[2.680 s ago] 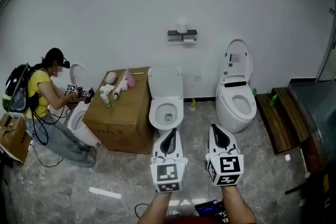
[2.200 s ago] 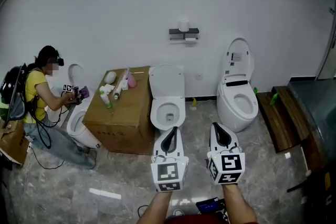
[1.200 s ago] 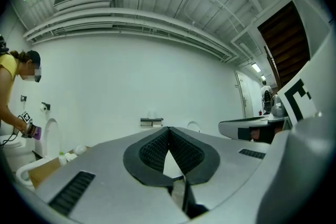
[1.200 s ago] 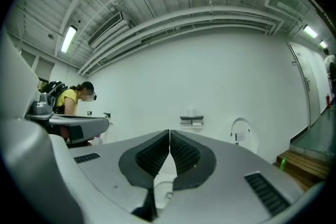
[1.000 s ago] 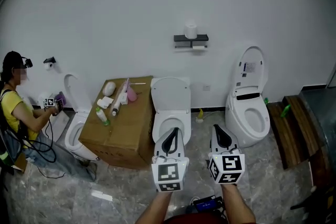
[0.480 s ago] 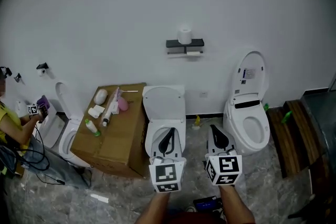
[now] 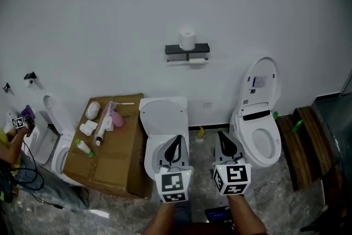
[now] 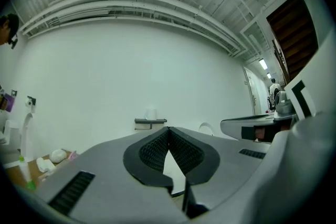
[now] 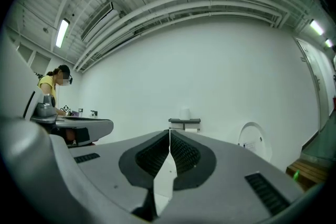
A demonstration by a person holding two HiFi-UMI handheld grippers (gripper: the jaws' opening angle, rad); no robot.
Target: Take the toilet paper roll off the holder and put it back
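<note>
We hold our left gripper [image 7: 176, 139] and right gripper [image 7: 221, 135] clenched and empty, while the toilet paper roll [image 7: 187, 39] stands upright atop the wall holder [image 7: 187, 50], well ahead and above, seemingly nearer the left.

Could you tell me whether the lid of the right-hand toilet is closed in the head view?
No, the right-hand toilet has its lid raised upright, which leaves the seat and bowl open.
</note>
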